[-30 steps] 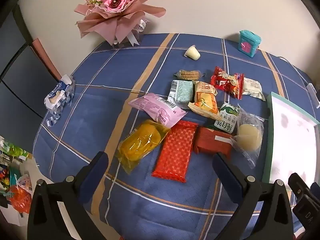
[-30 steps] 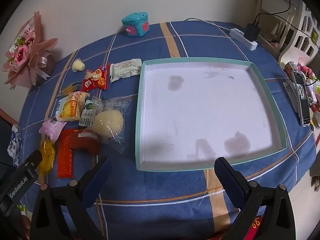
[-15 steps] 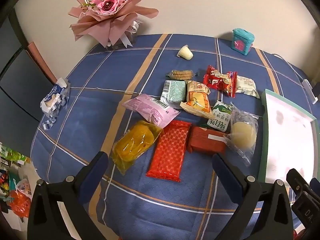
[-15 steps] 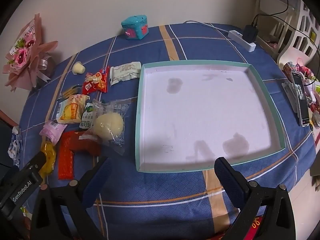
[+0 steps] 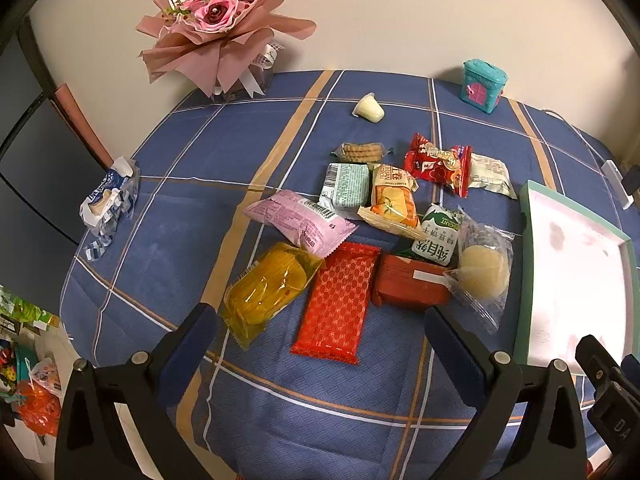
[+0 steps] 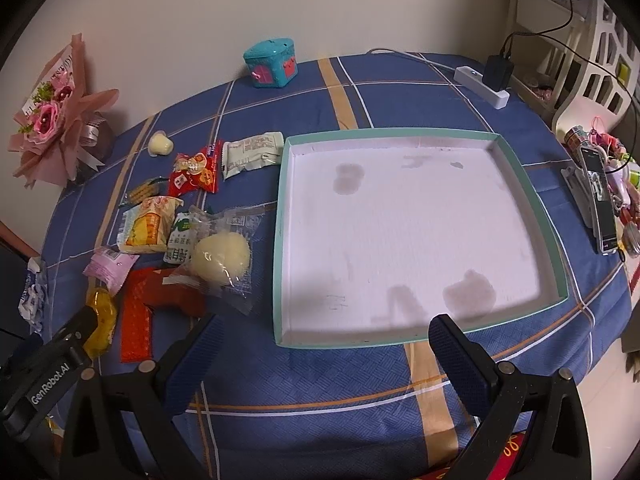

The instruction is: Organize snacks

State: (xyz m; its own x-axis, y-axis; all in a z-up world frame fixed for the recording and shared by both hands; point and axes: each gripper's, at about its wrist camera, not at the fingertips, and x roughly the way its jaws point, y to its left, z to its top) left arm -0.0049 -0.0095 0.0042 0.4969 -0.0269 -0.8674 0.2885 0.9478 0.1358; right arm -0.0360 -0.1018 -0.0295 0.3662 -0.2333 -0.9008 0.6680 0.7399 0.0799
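My left gripper (image 5: 320,332) hangs above the near table edge, fingers spread wide, nothing between them; my right gripper (image 6: 320,340) is likewise released and empty, over the cloth (image 6: 320,384) just short of the tray (image 6: 282,240). Nearest my left fingers: a yellow pack (image 5: 266,290), a long red pack (image 5: 338,300) touching it, and a dark red pack (image 5: 412,284) beside that. A clear bag with a pale bun (image 5: 484,268) overlaps the dark red pack's right end and lies just left of the tray rim. Behind these: a pink pack (image 5: 300,218), a green-white biscuit pack (image 5: 438,236), an orange pack (image 5: 394,202), a pale teal pack (image 5: 348,186). Further back: a cookie sleeve (image 5: 360,152), a red candy bag (image 5: 438,164), a cream pack (image 5: 492,174), then a jelly cup (image 5: 370,108) alone. The tray holds no snacks; only stains show inside. At the far wall: a bouquet (image 5: 218,28) and a teal box (image 5: 482,86). A tissue pack (image 5: 110,202) sits at the left table edge; a power strip (image 6: 482,86) and a phone (image 6: 600,200) lie beyond the tray on the right.
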